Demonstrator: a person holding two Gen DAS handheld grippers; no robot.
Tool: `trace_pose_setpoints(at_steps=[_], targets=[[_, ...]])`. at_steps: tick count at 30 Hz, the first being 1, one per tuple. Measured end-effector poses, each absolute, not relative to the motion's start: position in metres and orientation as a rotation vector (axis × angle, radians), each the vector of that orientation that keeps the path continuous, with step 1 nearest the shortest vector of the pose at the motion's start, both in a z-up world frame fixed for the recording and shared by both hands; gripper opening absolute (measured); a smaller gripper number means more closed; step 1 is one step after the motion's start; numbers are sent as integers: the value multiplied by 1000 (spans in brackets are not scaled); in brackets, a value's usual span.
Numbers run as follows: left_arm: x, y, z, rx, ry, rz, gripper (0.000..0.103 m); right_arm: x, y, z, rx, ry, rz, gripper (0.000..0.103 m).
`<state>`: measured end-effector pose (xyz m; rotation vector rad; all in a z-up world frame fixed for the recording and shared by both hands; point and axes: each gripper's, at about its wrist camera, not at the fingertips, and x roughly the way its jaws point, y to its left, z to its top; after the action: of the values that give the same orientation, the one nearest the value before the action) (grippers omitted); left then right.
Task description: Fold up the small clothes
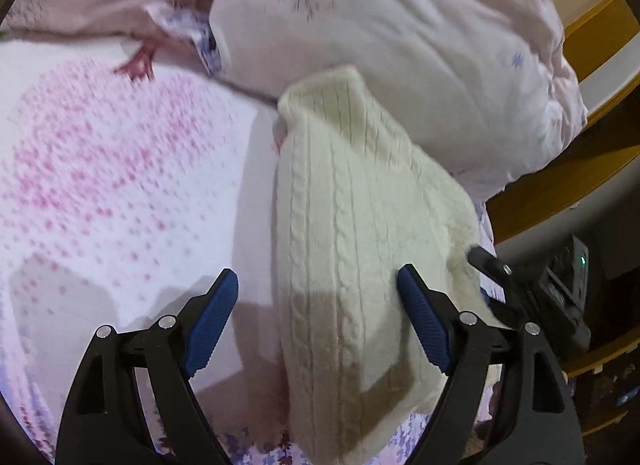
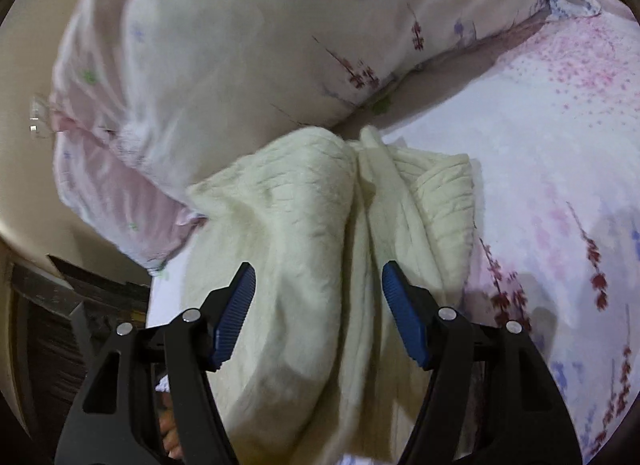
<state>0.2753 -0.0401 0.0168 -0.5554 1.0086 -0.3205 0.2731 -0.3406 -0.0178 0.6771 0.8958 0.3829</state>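
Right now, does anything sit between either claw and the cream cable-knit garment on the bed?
Nothing visible does. The cream cable-knit garment lies directly under the open left claw and the open right claw, on the floral bedsheet.

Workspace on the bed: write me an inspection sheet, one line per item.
Surface: bed sheet, white with pink dotted print, purple flowers near the edge.
Job's things: cream cable-knit garment, folded lengthwise in the left wrist view; bunched with a central crease in the right wrist view.
Clutter: pink floral pillow against the garment's far end.
Grippers: left gripper open, garment between its blue pads, not pinched; right gripper open over the garment's crease.
Cables: nothing seen.
Surroundings: wooden bed frame past the pillow; a dark device with a green light beside the bed, too blurred to name.
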Motion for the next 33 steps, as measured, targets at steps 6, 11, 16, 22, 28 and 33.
trace_pose_setpoints(at_steps=[6,11,16,22,28,33], targets=[[269,-50,10,-587,1027,-343,82,273,-333,-19,647,845,365,12],[261,-60,10,-589,1025,-362,82,247,-333,11,526,719,316,11],[254,-75,14,-560,1021,-388,82,248,-348,20,462,720,217,11],[252,-92,15,-474,1007,-369,82,255,-362,9,475,714,216,11],[256,-99,17,-487,1024,-383,80,265,-382,-19,599,842,200,39],[247,-88,17,-522,1030,-399,76,233,-395,-12,671,843,295,47]])
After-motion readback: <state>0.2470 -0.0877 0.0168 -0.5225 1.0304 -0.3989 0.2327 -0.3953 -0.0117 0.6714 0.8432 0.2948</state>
